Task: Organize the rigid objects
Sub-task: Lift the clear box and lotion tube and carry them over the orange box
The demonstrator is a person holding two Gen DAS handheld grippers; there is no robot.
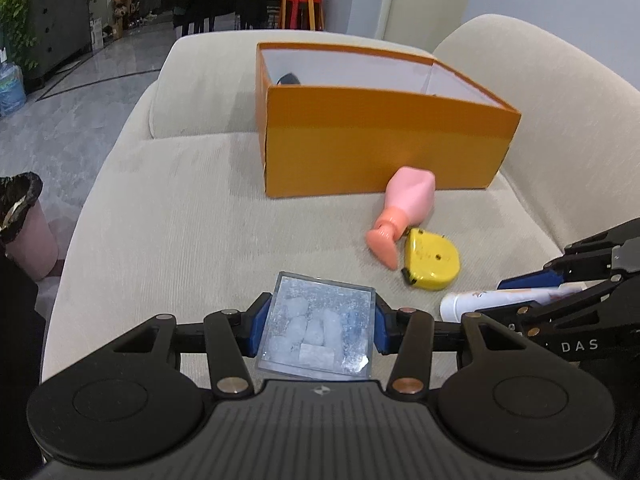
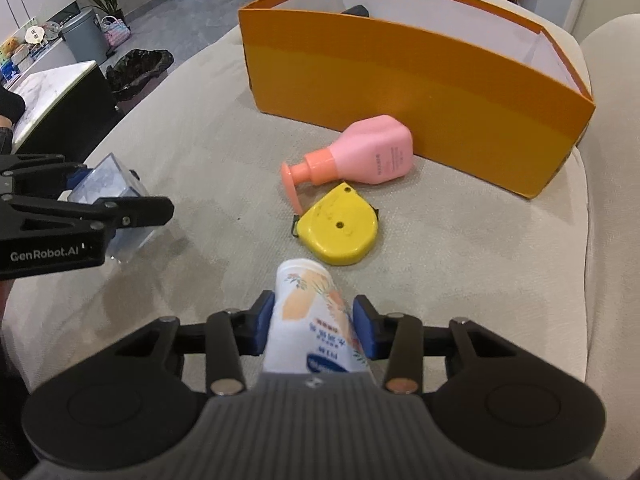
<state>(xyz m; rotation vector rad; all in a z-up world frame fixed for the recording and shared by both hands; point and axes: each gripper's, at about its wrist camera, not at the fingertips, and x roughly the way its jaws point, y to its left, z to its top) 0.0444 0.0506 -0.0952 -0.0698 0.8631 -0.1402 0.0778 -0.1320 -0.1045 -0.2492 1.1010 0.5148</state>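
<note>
Beyond both grippers, the open orange cardboard box [image 2: 416, 92] stands on the beige sofa cushion [image 2: 460, 264]. Left gripper [image 1: 316, 326] jaws clamp a clear plastic case [image 1: 316, 326]; right gripper [image 2: 314, 330] jaws clamp a white printed tube [image 2: 310, 312], long axis pointing boxward.

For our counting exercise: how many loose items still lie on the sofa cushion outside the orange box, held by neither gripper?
2: the pink pump bottle lies against the orange box, and the yellow tape measure lies beside the bottle's pump.
</note>
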